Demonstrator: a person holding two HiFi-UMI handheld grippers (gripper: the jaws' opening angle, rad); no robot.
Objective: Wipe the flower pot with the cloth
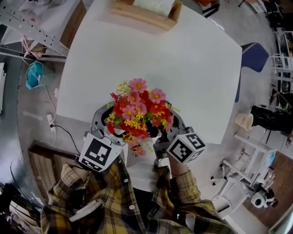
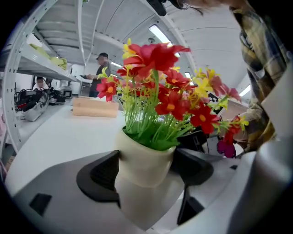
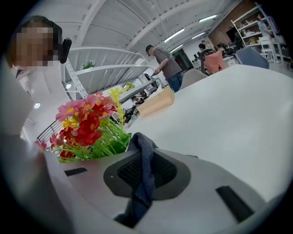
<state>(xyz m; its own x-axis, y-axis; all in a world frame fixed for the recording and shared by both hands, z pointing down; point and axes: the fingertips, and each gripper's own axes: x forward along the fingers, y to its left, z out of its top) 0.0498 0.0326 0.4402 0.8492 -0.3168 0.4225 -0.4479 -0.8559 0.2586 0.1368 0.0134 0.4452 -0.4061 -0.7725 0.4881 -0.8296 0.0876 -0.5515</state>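
Observation:
A cream flower pot [image 2: 145, 160] full of red, pink and yellow artificial flowers [image 1: 137, 109] is clamped between the two dark pads of my left gripper [image 2: 146, 170], which is shut on it. From the head view the blooms hide the pot, which is held over the near edge of the white table [image 1: 183, 59]. My right gripper [image 3: 143, 183] is shut on a dark blue-grey cloth [image 3: 143, 169], a fold of which sticks out past the jaws. The flowers [image 3: 87, 125] are just left of the cloth. I cannot tell whether the cloth touches the pot.
A wooden box [image 1: 144, 11] stands at the table's far edge. A blue chair [image 1: 254, 57] is beyond the right side. Metal shelving [image 1: 32, 27] and a cable [image 1: 57, 128] lie to the left. People stand [image 3: 165, 66] in the background.

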